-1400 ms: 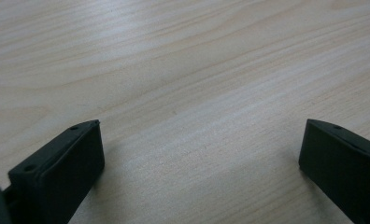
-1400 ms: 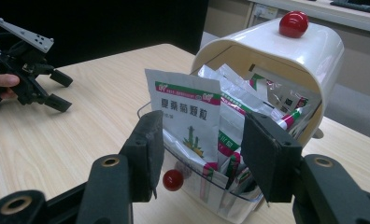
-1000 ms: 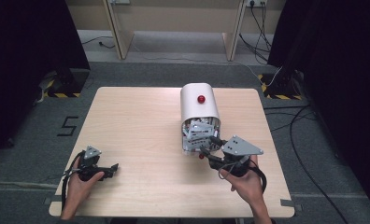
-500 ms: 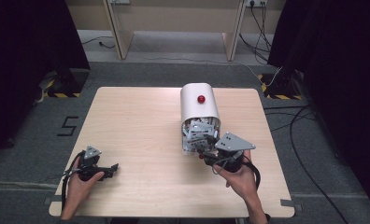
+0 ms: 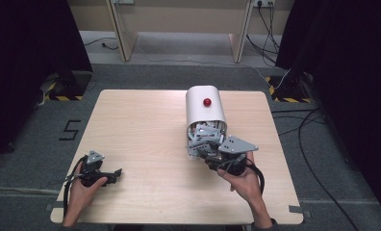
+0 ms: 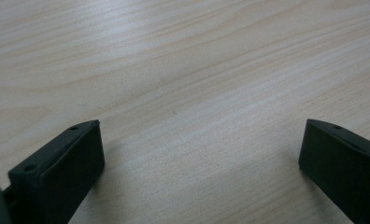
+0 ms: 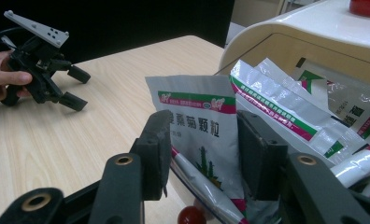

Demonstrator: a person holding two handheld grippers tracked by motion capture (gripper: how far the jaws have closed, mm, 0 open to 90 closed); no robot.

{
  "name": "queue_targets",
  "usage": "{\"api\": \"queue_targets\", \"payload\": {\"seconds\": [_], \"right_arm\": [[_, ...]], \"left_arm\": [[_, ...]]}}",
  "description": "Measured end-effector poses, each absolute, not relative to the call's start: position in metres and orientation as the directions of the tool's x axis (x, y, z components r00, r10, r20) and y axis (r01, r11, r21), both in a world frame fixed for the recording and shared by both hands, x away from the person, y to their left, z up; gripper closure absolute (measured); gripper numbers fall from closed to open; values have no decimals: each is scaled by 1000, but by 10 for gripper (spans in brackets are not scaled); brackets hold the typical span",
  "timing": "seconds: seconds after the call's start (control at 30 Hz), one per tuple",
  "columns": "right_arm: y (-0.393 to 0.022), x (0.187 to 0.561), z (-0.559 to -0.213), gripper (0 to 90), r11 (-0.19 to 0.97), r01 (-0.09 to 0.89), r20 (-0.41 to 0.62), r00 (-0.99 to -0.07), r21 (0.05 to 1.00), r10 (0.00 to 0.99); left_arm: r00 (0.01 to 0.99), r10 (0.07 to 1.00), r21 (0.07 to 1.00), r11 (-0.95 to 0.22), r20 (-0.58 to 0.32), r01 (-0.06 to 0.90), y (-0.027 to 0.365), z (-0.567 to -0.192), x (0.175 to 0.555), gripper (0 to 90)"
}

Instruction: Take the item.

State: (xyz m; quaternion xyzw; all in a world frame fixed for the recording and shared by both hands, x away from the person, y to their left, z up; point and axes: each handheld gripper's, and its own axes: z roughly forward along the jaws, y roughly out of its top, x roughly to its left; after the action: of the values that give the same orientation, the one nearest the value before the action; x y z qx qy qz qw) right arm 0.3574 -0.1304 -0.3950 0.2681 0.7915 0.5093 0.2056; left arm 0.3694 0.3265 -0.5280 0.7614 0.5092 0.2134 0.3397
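Observation:
A white bin [image 5: 205, 109] with a red knob [image 5: 207, 102] lies on its side on the wooden table [image 5: 145, 125]. Silver sachets [image 5: 205, 137] with green and red print spill from its mouth. My right gripper [image 5: 204, 153] reaches into that pile. In the right gripper view its jaws [image 7: 202, 135] stand apart on either side of one upright sachet [image 7: 199, 116], without pinching it. My left gripper [image 5: 114, 174] rests near the front left of the table, open, with bare wood [image 6: 174, 70] between its jaws [image 6: 202, 144].
A small red round thing [image 7: 191, 215] lies just below the right jaws. More sachets [image 7: 290, 112] lean in the bin's mouth [image 7: 314, 32]. The left gripper [image 7: 78, 88] lies far off across the table. Cables and dark curtains surround the table on the floor.
My right gripper has moved left and forward into the sachet pile at the bin's mouth. The left gripper has stayed where it was.

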Motion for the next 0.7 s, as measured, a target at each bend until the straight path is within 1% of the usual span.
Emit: {"api": "queue_targets", "payload": {"seconds": [0.13,0.2,0.27,0.37,0.5,0.6,0.7], "right_arm": [[-128,359,-394,604,336,211,-53,-775,918,630],[-127,360,-394,683,340,198,-71,-766,920,639],[-128,360,-394,726,343,191,-84,-758,920,647],[-127,359,-394,758,355,175,-108,-753,918,650],[-127,355,-393,825,361,146,-136,-749,921,649],[-127,353,-391,853,360,129,-147,-749,924,646],[-129,351,-389,862,346,116,-149,-745,931,650]], "left_arm": [[390,920,735,-251,-21,631,327,-528,369,0],[390,920,735,-251,-21,631,327,-528,369,0],[390,921,735,-250,-21,630,327,-528,369,0],[390,920,735,-251,-21,630,327,-528,369,0],[390,921,735,-250,-21,630,327,-528,369,0],[390,921,735,-250,-21,630,326,-528,369,0],[390,920,735,-251,-21,631,327,-528,369,0]]}}
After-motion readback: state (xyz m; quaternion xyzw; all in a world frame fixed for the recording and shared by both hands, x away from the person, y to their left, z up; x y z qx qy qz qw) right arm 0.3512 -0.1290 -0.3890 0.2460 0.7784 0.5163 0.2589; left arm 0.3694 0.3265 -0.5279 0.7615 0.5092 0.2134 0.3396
